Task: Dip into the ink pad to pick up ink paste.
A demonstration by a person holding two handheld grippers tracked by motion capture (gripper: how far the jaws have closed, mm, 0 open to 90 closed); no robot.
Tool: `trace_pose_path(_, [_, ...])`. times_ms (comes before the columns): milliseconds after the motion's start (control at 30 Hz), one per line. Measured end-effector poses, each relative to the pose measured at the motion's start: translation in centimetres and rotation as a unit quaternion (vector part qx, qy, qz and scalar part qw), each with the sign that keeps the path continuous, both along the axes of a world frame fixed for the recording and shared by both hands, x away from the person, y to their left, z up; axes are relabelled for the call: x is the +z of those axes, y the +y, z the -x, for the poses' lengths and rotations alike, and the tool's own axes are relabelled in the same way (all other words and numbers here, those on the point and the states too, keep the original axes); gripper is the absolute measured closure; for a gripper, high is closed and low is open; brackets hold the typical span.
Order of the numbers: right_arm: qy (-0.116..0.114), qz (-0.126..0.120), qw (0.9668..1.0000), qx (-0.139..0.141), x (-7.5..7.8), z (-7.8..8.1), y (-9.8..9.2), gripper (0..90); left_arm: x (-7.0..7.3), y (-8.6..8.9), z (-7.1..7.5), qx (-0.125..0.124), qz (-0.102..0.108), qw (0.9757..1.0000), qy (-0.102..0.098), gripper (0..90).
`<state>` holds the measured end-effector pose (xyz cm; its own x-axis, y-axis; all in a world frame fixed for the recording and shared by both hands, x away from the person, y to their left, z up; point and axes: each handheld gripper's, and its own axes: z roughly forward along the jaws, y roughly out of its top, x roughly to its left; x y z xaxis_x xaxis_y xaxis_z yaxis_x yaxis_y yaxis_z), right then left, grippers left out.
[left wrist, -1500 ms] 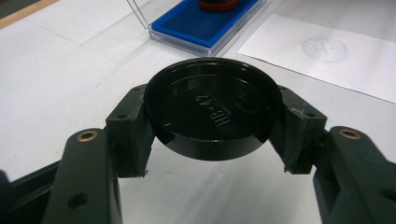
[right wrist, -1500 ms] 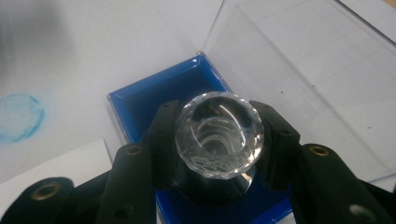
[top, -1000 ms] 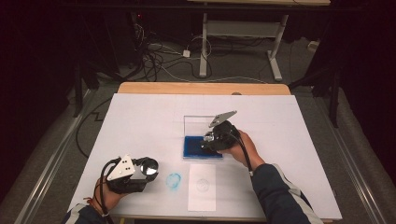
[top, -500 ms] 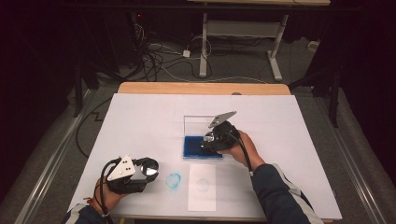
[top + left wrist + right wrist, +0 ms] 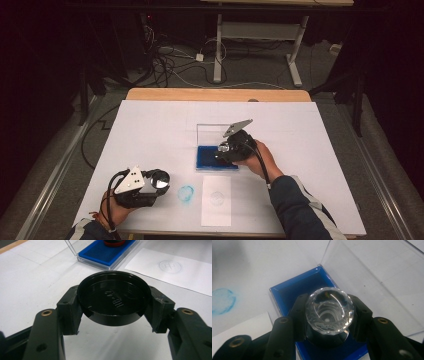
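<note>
Reaching forward, right hand-held gripper clamps stamp over ink pad

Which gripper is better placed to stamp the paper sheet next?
Right. The right gripper is shut on the stamp over the blue ink pad, beside the paper. The left gripper holds the black cap.

Lab: papered table, floor cables
</note>
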<state>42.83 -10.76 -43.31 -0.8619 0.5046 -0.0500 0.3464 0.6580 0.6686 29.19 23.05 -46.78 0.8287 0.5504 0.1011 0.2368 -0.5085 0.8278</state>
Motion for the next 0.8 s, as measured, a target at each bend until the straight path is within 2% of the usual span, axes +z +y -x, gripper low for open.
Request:
trace_pose_path(533, [0.000, 0.008, 1.0000, 0.002, 0.3, 0.1, -0.1, 56.8, 0.4, 0.6, 0.0, 0.006, 0.007, 1.0000, -0.003, 36.3])
trace_pose_path(633, [-0.008, 0.000, 1.0000, -0.002, 1.0, 0.2, -0.3, 56.8, 0.4, 0.6, -0.1, 0.006, 0.008, 0.9999, -0.004, 36.3])
trace_pose_path(767, [-0.022, -0.011, 0.9997, 0.000, 2.8, 0.6, -0.4, 56.8, 0.5, 0.5, -0.1, 0.005, 0.008, 0.9999, -0.004, 36.3])
trace_pose_path(800, [-0.029, -0.015, 0.9995, 0.003, 3.4, 0.7, -0.5, 56.8, 0.3, 0.2, 0.0, 0.013, 0.030, 0.9995, 0.002, 36.2])
